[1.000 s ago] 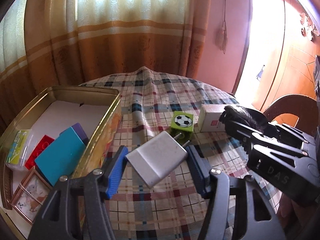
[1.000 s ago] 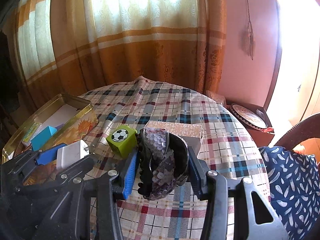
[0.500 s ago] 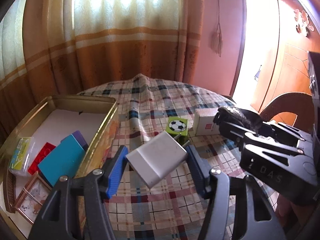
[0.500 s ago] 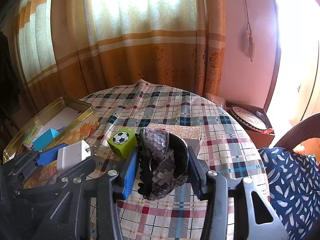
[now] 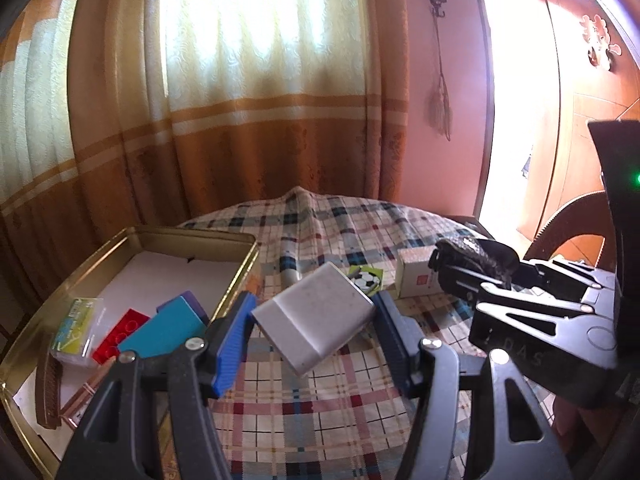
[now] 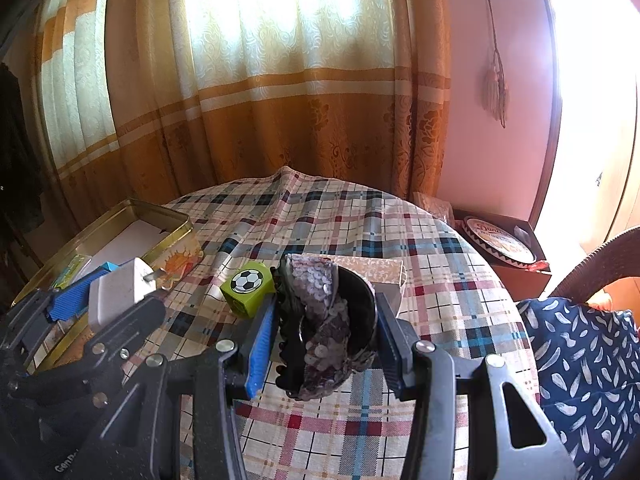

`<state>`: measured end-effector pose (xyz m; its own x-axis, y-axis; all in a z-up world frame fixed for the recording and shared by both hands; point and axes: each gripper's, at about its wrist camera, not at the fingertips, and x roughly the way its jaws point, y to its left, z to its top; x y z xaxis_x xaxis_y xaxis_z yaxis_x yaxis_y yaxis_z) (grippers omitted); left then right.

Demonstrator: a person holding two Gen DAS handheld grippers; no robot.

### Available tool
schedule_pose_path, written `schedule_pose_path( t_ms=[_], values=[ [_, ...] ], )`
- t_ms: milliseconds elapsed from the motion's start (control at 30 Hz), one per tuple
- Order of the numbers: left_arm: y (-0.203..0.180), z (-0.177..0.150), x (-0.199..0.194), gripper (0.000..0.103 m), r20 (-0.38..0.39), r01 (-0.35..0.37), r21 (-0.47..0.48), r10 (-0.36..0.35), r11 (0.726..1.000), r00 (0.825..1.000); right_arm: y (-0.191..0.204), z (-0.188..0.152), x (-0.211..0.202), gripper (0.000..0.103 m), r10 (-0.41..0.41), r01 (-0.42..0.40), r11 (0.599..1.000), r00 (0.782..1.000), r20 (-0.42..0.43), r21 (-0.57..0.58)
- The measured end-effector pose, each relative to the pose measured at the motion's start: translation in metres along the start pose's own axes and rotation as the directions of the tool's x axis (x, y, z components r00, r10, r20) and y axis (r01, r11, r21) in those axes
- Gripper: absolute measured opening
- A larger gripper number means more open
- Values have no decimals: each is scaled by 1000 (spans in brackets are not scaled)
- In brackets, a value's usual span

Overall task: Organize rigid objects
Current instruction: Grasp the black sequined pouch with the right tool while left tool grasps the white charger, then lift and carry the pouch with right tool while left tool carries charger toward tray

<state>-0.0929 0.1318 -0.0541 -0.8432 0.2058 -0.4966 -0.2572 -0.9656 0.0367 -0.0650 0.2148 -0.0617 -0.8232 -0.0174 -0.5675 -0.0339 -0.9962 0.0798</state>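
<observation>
My left gripper [image 5: 314,332] is shut on a white plug charger [image 5: 316,322], held tilted above the plaid tablecloth, just right of the gold tin [image 5: 240,280]. In the right wrist view the same charger [image 6: 120,294] shows at the left, near the tin's [image 6: 176,224] corner. My right gripper [image 6: 326,338] is shut on a sequined black hair claw [image 6: 326,320], lifted above the cloth. A green cube with a football print [image 6: 248,288] and a small white carton [image 6: 380,276] rest on the table just beyond it. The cube [image 5: 370,278] and the carton [image 5: 416,276] lie behind the charger.
The tin holds a teal block [image 5: 164,330], a red brick [image 5: 118,334], a green packet [image 5: 74,322] and a brown comb [image 5: 48,392]. Curtains hang behind the round table [image 6: 440,420]. A patterned blue cushion [image 6: 580,380] and a low side table with a round tin [image 6: 500,240] stand to the right.
The left gripper has risen and tilted up with the charger still in it, so the tin and table look lower. The right gripper has stayed put with the hair claw.
</observation>
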Motion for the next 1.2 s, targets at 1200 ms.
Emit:
schedule_pose_path(
  t_ms=[1200],
  values=[
    [15, -4, -27, 60, 90, -61, -46, 65, 997, 994, 10, -1, -19, 49, 2, 3, 999, 995, 104, -48]
  ],
)
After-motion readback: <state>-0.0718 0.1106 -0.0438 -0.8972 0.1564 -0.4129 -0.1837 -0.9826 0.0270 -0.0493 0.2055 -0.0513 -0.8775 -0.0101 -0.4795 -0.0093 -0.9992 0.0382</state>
